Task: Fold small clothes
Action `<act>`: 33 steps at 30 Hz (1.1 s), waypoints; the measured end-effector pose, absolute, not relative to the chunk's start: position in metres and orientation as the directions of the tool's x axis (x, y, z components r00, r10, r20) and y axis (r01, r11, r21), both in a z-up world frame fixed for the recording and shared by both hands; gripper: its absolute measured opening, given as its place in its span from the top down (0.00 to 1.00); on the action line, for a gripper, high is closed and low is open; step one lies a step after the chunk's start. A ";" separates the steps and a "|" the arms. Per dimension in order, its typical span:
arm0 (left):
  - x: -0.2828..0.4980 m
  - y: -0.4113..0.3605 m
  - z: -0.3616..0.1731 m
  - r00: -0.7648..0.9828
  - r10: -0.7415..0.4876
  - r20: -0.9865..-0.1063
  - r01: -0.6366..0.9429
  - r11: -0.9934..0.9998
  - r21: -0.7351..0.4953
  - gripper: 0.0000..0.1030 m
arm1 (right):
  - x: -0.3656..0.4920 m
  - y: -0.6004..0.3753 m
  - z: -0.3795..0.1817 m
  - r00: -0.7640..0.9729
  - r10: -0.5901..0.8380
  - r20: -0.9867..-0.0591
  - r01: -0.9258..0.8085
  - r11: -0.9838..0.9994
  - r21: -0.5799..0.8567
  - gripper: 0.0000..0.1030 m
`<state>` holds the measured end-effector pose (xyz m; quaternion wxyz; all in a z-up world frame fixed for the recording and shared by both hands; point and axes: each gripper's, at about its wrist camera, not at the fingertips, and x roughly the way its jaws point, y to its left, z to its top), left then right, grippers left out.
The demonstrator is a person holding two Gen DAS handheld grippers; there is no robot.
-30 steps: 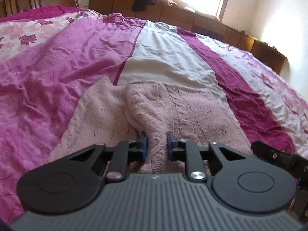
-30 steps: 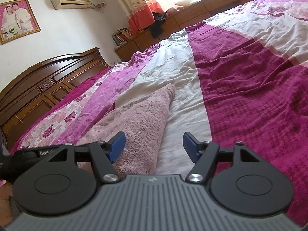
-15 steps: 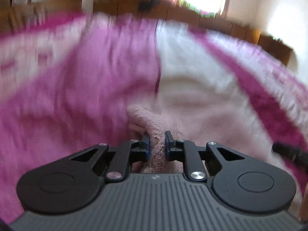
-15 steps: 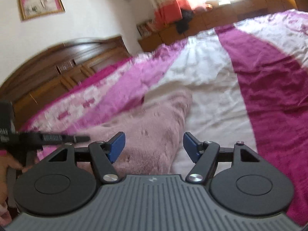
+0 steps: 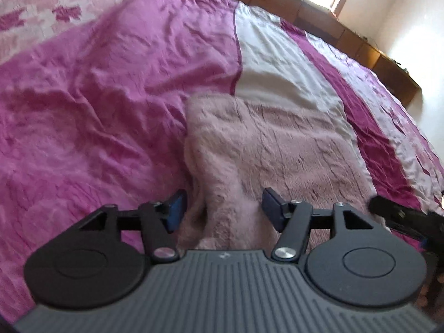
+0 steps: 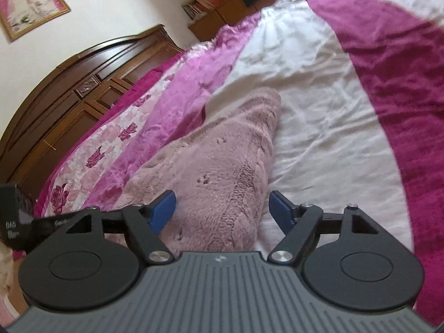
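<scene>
Lay partly folded on the striped pink, magenta and white bedspread (image 5: 116, 88): fluffy pale-pink knitted garment (image 5: 277, 144), one side turned in over its middle, apparently with more folds left to make. Hovered low over its near edge, left tongs (image 5: 222, 212), blue pads spread wide and gripping nothing. Poised likewise over the garment's other side, right tongs (image 6: 222, 211), also parted and empty. Stood beyond the bed, dark carved wooden headboard (image 6: 83, 88).

2 low, close wrist views along fingers (image 5: 271, 213) across the bed (image 5: 83, 111); shared pink knit (image 6: 222, 172)
</scene>
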<state>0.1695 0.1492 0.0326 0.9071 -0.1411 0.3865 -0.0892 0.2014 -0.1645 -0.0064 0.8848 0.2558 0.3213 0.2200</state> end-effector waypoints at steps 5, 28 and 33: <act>0.178 0.159 0.018 0.650 -0.329 -0.685 -0.014 0.896 -0.444 0.40 | 0.223 -0.153 -0.026 0.632 0.606 -0.483 -0.171 0.717 0.676 0.22; 0.136 0.112 0.080 0.641 -0.529 -0.556 0.105 0.778 -0.619 0.69 | 0.169 -0.201 0.080 0.648 0.616 -0.449 -0.183 0.697 0.693 0.51; 0.104 0.080 0.079 0.590 -0.549 -0.591 0.159 0.797 -0.582 0.69 | 0.116 -0.233 0.071 0.647 0.575 -0.501 -0.117 0.724 0.680 0.51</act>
